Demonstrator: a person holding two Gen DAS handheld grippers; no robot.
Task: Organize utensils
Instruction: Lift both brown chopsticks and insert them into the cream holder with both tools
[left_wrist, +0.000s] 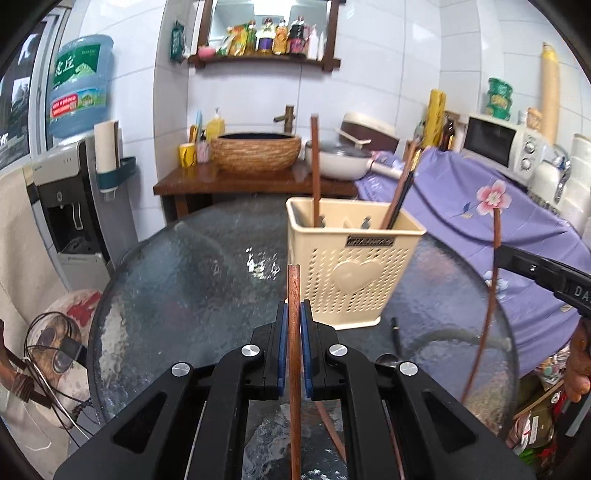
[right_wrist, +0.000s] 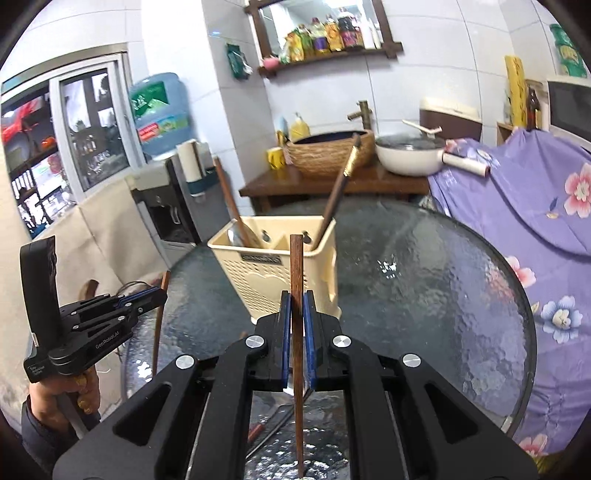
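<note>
Above glass table (left_wrist: 184, 295), each claw clamped on thin reddish-brown wooden chopstick (left_wrist: 294, 332), upright

Your left gripper (right_wrist: 147, 295) reads "GenRobot.AI" along its arm. Your right gripper (left_wrist: 506, 254) shows only "DA", cut off. Water jug (left_wrist: 79, 85) label and holder (left_wrist: 351, 258) nameplate: too blurred to read.

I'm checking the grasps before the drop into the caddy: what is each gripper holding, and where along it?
Each holds one wooden chopstick upright, pinched near its upper end: left gripper on its chopstick, right gripper on its chopstick.
</note>
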